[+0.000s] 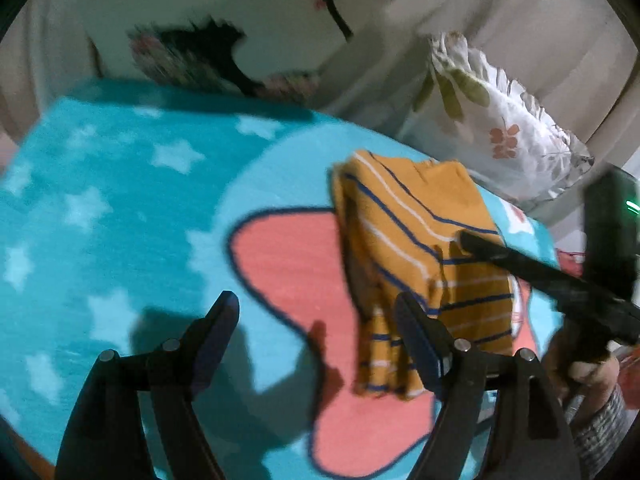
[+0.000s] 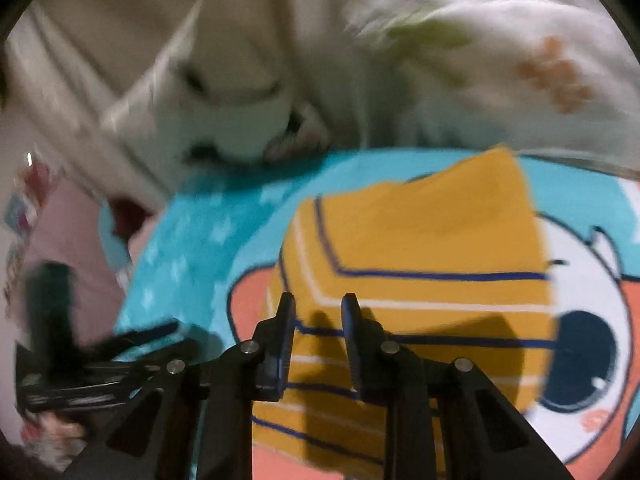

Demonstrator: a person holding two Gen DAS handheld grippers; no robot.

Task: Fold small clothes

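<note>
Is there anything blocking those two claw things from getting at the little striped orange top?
Nothing visible does. The folded orange garment lies bare on the blue blanket, directly below the right gripper and beside the left gripper.

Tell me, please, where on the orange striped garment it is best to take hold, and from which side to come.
Probably the near narrow end of the orange striped garment, where loose layers bunch into a short tab toward the left tongs. Come from above at that near edge: there the cloth stands in ridges on the cartoon blanket, while the middle lies flat and offers no edge.
</note>
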